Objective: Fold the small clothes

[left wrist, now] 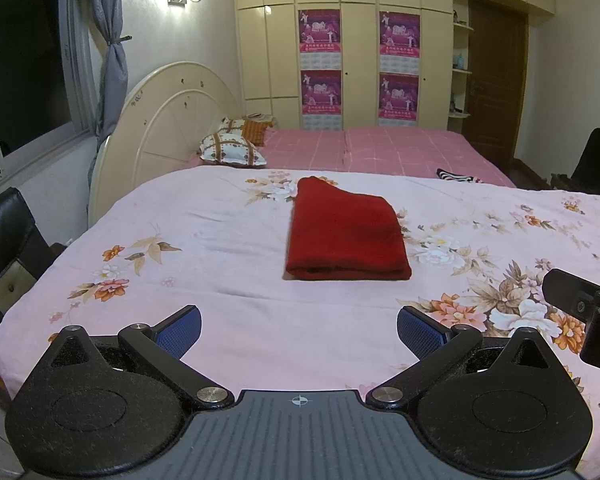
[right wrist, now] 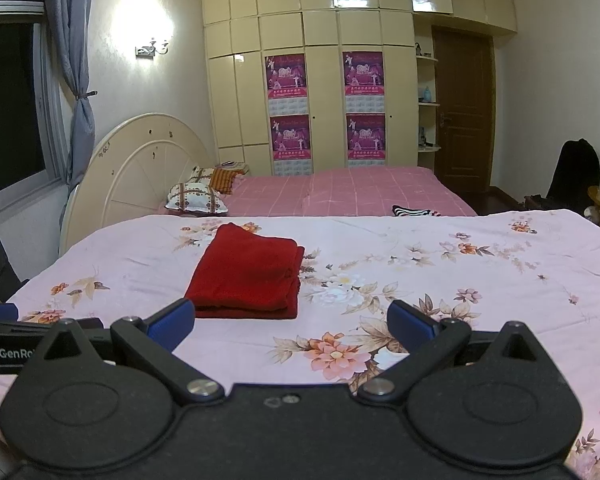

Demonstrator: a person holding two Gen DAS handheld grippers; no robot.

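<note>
A small red garment [left wrist: 346, 234] lies folded into a thick rectangle on the pale pink floral sheet [left wrist: 204, 240]. My left gripper [left wrist: 299, 330] stands open well short of its near edge, nothing between its blue pads. In the right wrist view the same red garment [right wrist: 248, 276] sits left of centre, stacked in layers. My right gripper [right wrist: 291, 326] is open too, its left blue pad [right wrist: 172, 322] close to the garment's near left corner without gripping it.
A pink checked bed [left wrist: 380, 148] with patterned pillows [left wrist: 230, 148] lies behind, against a cream headboard [left wrist: 160, 120] and wardrobe. A striped black-and-white cloth [left wrist: 458, 176] rests at the far edge. A black chair [left wrist: 4, 232] stands left. The other gripper's body [left wrist: 588, 312] shows at right.
</note>
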